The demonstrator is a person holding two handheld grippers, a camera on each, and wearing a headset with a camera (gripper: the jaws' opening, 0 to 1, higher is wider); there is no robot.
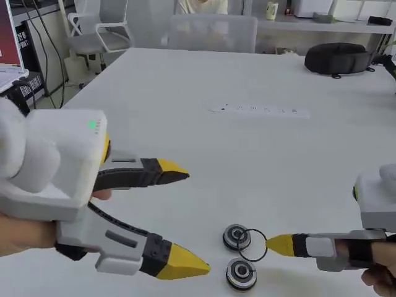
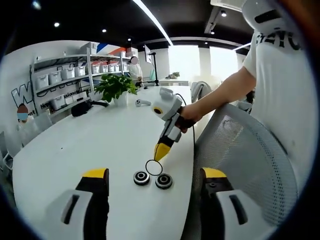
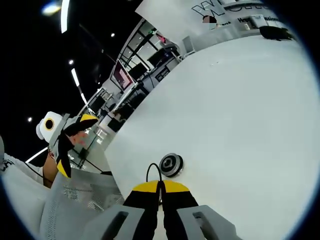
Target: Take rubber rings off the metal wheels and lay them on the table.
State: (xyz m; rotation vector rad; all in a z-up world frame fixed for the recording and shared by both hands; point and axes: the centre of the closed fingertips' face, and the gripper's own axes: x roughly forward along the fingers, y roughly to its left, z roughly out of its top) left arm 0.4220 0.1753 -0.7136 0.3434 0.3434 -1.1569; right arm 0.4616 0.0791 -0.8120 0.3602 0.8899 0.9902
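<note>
right gripper [image 1: 272,244]: pinching tight on rubber ring [image 1: 253,259] by two metal wheels [image 1: 241,273] | left gripper [image 1: 197,221]: gaping wide | surface: white table [image 1: 247,154] | room: office chair [image 1: 213,32] standing beyond

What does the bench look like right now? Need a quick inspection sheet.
Surface: white table, mostly bare.
Job's things: near wheel and far wheel close together by the front edge. One rubber ring is pinched by the right gripper and overlaps the far wheel in the head view.
Clutter: white power strip; black bag at the far end.
Grippers: left gripper wide open and empty; right gripper shut on the ring.
Cables: dark cables by the side desk, off the table.
Surroundings: office chairs, shelving, plant.
</note>
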